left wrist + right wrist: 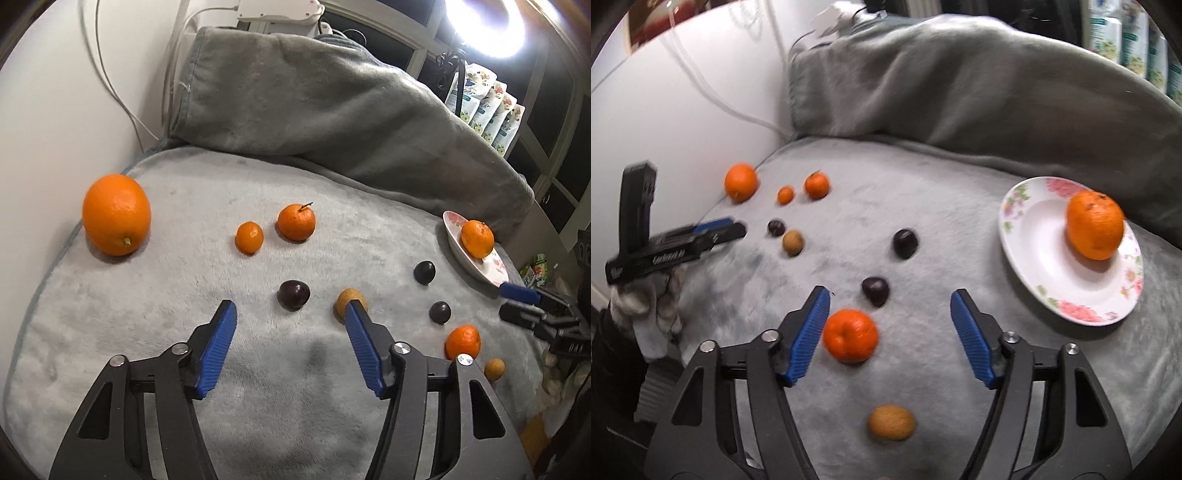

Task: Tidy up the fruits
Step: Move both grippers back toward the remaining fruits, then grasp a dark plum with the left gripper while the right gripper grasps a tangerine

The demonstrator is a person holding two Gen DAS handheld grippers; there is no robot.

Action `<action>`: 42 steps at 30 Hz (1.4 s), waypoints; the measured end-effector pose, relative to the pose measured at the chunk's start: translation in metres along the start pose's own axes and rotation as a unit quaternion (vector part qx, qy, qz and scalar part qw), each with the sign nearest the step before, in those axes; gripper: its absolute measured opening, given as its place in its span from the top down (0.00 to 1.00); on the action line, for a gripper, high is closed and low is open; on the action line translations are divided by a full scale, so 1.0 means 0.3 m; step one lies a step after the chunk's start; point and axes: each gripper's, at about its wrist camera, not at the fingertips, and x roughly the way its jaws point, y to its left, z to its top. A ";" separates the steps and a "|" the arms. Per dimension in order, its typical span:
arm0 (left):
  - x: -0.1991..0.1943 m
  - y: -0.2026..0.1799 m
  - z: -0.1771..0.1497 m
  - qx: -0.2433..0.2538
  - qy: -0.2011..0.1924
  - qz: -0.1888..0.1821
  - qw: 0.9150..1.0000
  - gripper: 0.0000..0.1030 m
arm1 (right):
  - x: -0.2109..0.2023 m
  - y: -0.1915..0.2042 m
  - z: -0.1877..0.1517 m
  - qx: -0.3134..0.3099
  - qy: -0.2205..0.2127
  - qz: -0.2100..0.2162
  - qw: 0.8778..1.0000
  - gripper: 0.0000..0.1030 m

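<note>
Fruits lie scattered on a grey blanket (258, 369). A big orange (116, 214) sits far left, with a small mandarin (249, 237) and a stemmed mandarin (296, 222) beside it. Dark plums (293, 294) (424, 272) (439, 312) and a tan fruit (349, 300) lie mid-table. A floral plate (1034, 258) holds one mandarin (1095, 225). My left gripper (291, 314) is open and empty, hovering before a plum. My right gripper (890, 299) is open, with a mandarin (850, 335) lying between its fingers near the left one, and a tan fruit (892, 422) closer in.
A folded grey blanket (332, 103) piles up at the back. A white wall with cables (110, 74) stands at left. Packets (491, 110) and a bright ring lamp (484, 26) are at the back right. The left gripper shows in the right wrist view (701, 236).
</note>
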 end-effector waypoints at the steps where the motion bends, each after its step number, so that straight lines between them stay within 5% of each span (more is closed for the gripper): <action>1: 0.004 0.004 -0.001 -0.001 0.002 -0.001 1.000 0.45 | 0.006 0.009 -0.005 -0.004 0.004 0.002 1.000 0.35; 17: 0.120 0.004 0.033 0.013 0.042 -0.011 0.999 0.63 | 0.086 0.064 -0.045 -0.032 0.050 0.005 0.998 0.40; 30: 0.172 -0.011 0.044 0.027 0.057 0.000 0.998 0.77 | 0.117 0.075 -0.060 -0.031 0.069 0.012 0.997 0.57; 42: 0.144 -0.002 0.044 0.015 0.047 -0.006 0.999 0.79 | 0.090 0.068 -0.066 -0.016 0.054 0.013 0.998 0.58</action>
